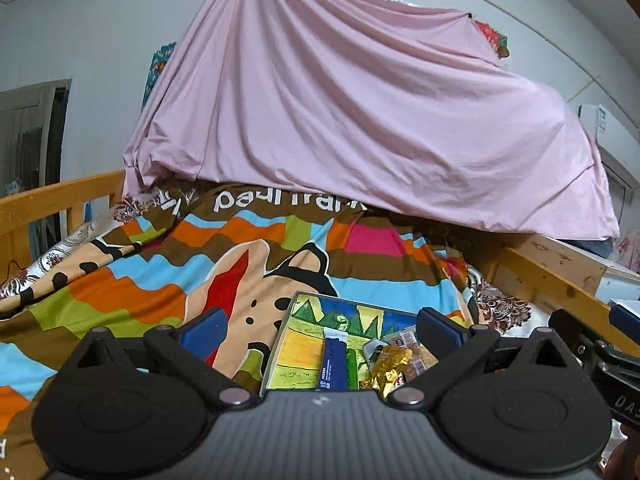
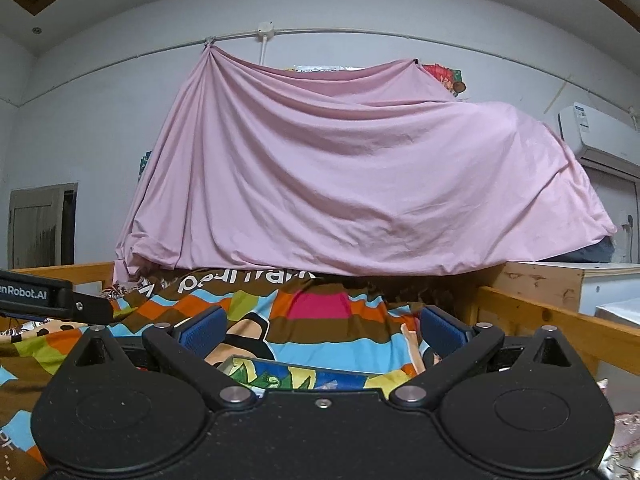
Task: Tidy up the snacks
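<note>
A shallow box (image 1: 304, 312) with a colourful drawing inside lies on the bed's patterned blanket (image 1: 160, 272). In it lie a blue snack bar (image 1: 334, 364), a gold-wrapped snack (image 1: 390, 364) and small brown packets (image 1: 416, 354). My left gripper (image 1: 322, 330) is open and empty, held just above the box's near side. My right gripper (image 2: 320, 330) is open and empty, above the box's far rim (image 2: 296, 372). The box's contents are hidden in the right wrist view.
A large pink sheet (image 1: 360, 120) hangs over the back of the bed. Wooden bed rails run along the left (image 1: 52, 200) and right (image 1: 560, 284). The other gripper's body shows at the right edge (image 1: 616, 360). An air conditioner (image 2: 596, 132) is on the wall.
</note>
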The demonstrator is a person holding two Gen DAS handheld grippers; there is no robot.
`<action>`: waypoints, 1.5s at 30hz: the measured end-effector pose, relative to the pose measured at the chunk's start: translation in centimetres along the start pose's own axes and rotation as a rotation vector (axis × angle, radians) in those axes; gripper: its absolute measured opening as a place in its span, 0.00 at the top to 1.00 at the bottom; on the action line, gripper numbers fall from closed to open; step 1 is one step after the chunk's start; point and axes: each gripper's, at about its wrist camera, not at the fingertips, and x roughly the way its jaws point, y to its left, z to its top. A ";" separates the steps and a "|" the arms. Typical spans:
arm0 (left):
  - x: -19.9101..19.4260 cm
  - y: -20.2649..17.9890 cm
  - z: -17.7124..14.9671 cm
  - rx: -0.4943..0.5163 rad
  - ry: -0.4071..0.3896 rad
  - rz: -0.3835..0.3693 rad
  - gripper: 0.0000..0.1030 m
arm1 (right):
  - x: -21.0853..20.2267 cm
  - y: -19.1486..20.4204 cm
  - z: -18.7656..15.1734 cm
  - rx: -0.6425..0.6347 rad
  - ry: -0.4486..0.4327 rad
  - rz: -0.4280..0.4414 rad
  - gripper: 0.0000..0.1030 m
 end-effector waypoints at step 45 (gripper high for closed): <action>-8.4 0.7 -10.1 0.018 -0.036 0.117 0.00 | -10.8 0.8 -6.9 -0.032 0.071 -0.014 0.01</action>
